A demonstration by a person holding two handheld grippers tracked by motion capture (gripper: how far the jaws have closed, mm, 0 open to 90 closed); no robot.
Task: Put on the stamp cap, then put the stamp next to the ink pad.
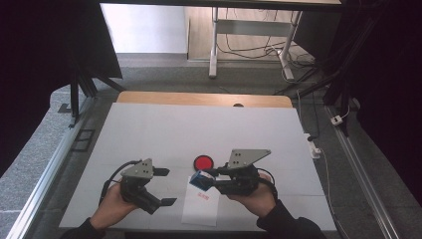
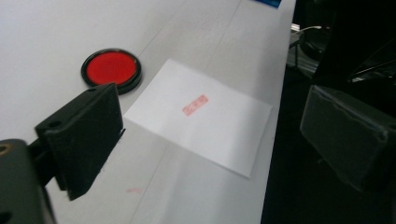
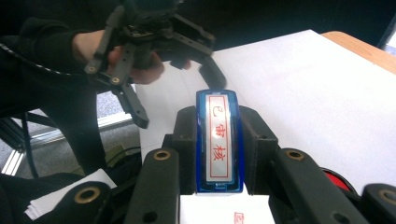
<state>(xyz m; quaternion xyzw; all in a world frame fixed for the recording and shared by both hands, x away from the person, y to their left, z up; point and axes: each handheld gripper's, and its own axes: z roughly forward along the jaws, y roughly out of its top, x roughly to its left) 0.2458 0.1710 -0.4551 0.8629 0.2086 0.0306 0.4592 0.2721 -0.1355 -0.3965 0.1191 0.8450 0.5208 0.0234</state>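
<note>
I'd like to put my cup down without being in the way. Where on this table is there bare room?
The far half of the table, beyond the red ink pad, is bare, and so are its left and right edges. It is crowded near the front, around the paper, both grippers and the stamp.

Black two-jaw tools [image 1: 164,186] with grey three-cornered plates, black cables, dark sleeves.

Ink pad [image 1: 203,162] beside paper [image 1: 201,205]; elsewhere open table [image 1: 164,129].
</note>
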